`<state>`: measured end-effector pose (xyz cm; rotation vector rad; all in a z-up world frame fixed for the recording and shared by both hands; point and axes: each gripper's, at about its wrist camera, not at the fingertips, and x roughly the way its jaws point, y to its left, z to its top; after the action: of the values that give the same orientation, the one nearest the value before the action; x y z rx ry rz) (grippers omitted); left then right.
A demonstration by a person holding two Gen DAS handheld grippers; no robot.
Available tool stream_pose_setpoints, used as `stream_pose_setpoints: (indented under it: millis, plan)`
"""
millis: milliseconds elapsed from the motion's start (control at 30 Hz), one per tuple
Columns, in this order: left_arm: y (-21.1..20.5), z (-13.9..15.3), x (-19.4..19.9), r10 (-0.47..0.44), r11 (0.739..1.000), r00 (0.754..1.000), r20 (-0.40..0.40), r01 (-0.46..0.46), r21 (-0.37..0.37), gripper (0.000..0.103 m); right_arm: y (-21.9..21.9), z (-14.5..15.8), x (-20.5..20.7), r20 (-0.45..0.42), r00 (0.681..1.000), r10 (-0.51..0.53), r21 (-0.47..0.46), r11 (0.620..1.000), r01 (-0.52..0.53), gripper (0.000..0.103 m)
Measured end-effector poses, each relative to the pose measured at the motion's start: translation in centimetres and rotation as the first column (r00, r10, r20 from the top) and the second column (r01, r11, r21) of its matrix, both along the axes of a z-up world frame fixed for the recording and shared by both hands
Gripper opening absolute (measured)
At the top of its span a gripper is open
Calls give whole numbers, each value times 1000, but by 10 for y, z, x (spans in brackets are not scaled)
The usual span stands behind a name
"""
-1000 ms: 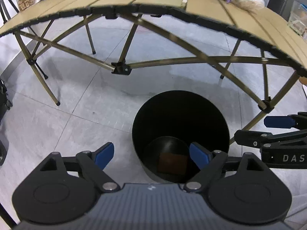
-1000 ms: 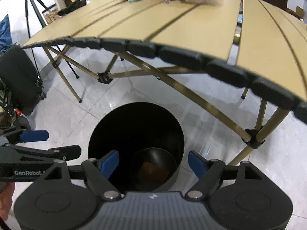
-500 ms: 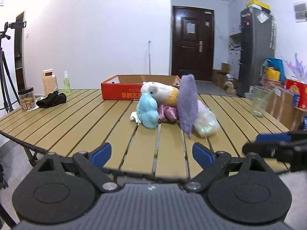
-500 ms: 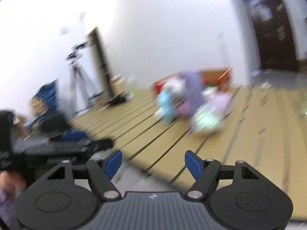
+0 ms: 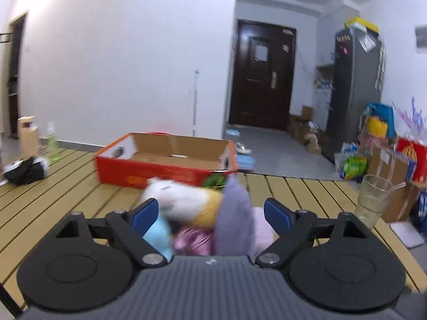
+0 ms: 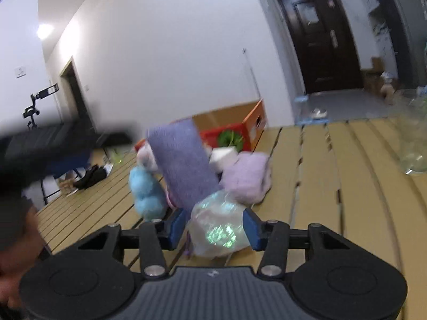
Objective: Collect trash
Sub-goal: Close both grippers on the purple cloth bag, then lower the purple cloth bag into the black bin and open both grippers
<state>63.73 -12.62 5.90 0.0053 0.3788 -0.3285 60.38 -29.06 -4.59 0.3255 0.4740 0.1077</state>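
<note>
Both tongs hang over the slatted bench, each spread wide and gripping nothing. The left tongs face a heap of soft things: a purple cloth, a white and yellow plush and a pale blue plush. The right tongs straddle a crinkled iridescent bag at the near edge of the same heap; whether the blue pads touch it I cannot tell. Behind the heap sits an open red box, and a glass stands well off to the right
</note>
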Motion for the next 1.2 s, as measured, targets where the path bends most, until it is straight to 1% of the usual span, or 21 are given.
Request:
stream_pose_setpoints:
  millis: [67, 100, 133, 167, 200, 267, 367, 433, 500, 567, 600, 667, 767, 800, 867, 900, 1000, 1067, 1100, 1167, 1200]
  plan:
    - [-22, -7, 21, 21, 998, 1000, -18, -20, 62, 79, -1, -5, 4, -27, 999, -41, -14, 999, 40, 38]
    - [-25, -12, 29, 60, 995, 996, -60, -55, 87, 52, -4, -6, 6, -42, 997, -59, -9, 998, 59, 29]
    - [-23, -17, 35, 67, 995, 993, -101, -60, 77, 21, -7, -7, 7, -47, 995, -88, -11, 996, 88, 27]
    - [-16, -21, 39, 71, 997, 986, -150, -65, 40, 11, -10, -6, 4, -44, 991, -126, -33, 992, 125, 27]
    - [-4, -24, 37, 73, 997, 981, -183, -77, -17, 8, -12, -4, 2, -32, 986, -164, -70, 984, 161, 28]
    - [26, -29, 22, 102, 983, 968, -231, -134, -129, 8, -20, 0, -2, -1, 973, -232, -107, 967, 230, 30]
    - [70, -45, -9, 131, 942, 929, -347, -225, -248, 8, -26, 16, -18, 72, 974, -214, -10, 976, 215, 32]
    - [92, -59, -24, 148, 913, 898, -414, -285, -292, 8, -16, 24, -28, 135, 980, -143, 10, 990, 143, 39]
    - [110, -76, -32, 142, 881, 852, -504, -340, -328, 8, -1, 26, -34, 157, 987, -33, 39, 999, 28, 44]
    - [121, -87, -35, 117, 875, 831, -545, -346, -340, 8, 15, 22, -29, 154, 985, 74, 69, 994, -85, 46]
    - [125, -89, -35, 114, 879, 828, -549, -342, -332, 7, 23, 18, -23, 145, 984, 103, 69, 991, -113, 47]
    - [132, -88, -38, 102, 887, 839, -534, -319, -333, 7, 35, 10, -10, 85, 986, 141, 53, 988, -145, 51]
    - [143, -86, -42, 63, 898, 852, -519, -275, -342, 10, 42, -9, 17, -7, 984, 177, 95, 980, -176, 53]
    - [148, -86, -43, 77, 903, 855, -513, -279, -328, 12, 47, -15, 18, -31, 982, 185, 109, 978, -181, 53]
    - [143, -82, -54, 117, 916, 878, -464, -276, -291, 19, 53, -26, 26, -74, 976, 206, 134, 972, -194, 55]
    - [144, -79, -56, 131, 920, 885, -446, -276, -278, 26, 56, -32, 29, -91, 973, 213, 143, 970, -199, 55]
    - [149, -78, -56, 125, 921, 901, -416, -261, -288, 29, 66, -38, 24, -86, 969, 232, 134, 966, -219, 53]
    - [150, -78, -55, 100, 923, 913, -397, -234, -305, 29, 66, -39, 20, -84, 969, 230, 138, 966, -218, 39]
    - [149, -78, -56, 97, 929, 918, -386, -222, -295, 29, 66, -40, 20, -91, 969, 228, 131, 968, -216, 24]
    - [143, -81, -55, 90, 950, 921, -378, -194, -246, 22, 68, -39, 18, -93, 961, 260, 116, 962, -249, 18]
    - [140, -83, -54, 90, 958, 920, -382, -184, -218, 15, 68, -37, 14, -84, 957, 279, 109, 957, -270, 16]
